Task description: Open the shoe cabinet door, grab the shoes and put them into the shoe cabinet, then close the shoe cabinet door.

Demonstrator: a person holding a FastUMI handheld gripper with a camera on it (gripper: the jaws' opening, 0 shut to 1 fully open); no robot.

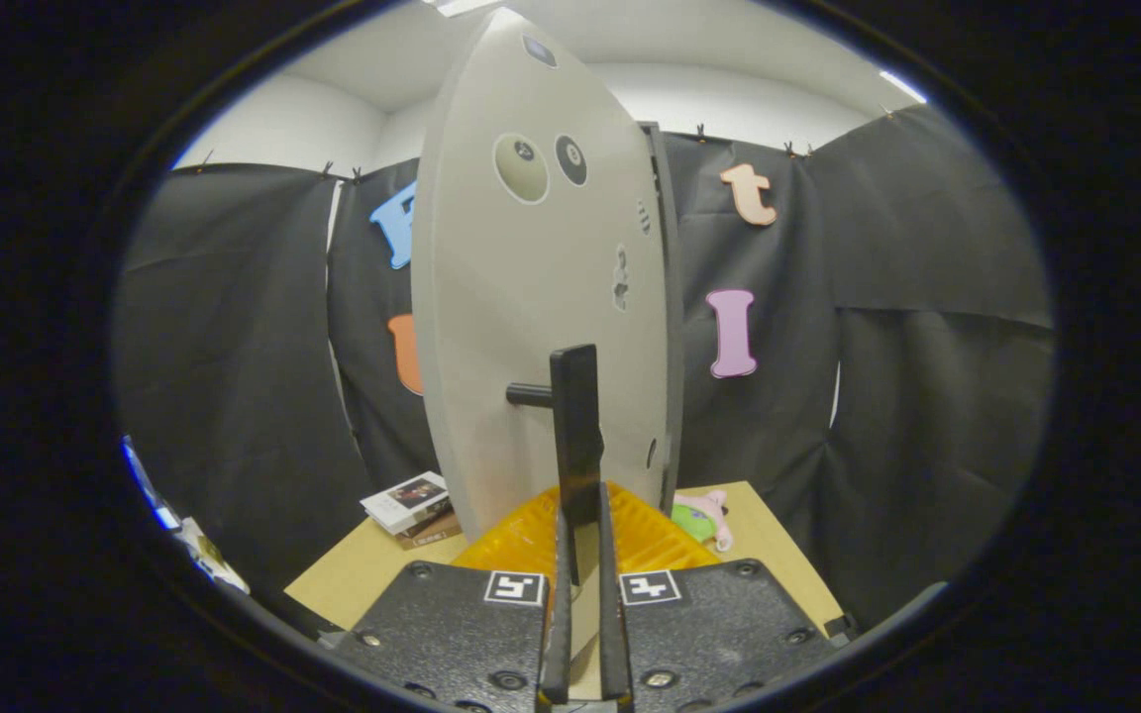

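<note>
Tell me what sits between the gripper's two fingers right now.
In the gripper view, the black door handle of the grey shoe cabinet door stands between the fingers of the gripper. They look closed on its lower end.

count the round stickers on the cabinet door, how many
2, side by side high on the cabinet door, well above the black handle that the gripper is shut on: a larger pale one and a smaller dark one beside it.
</note>
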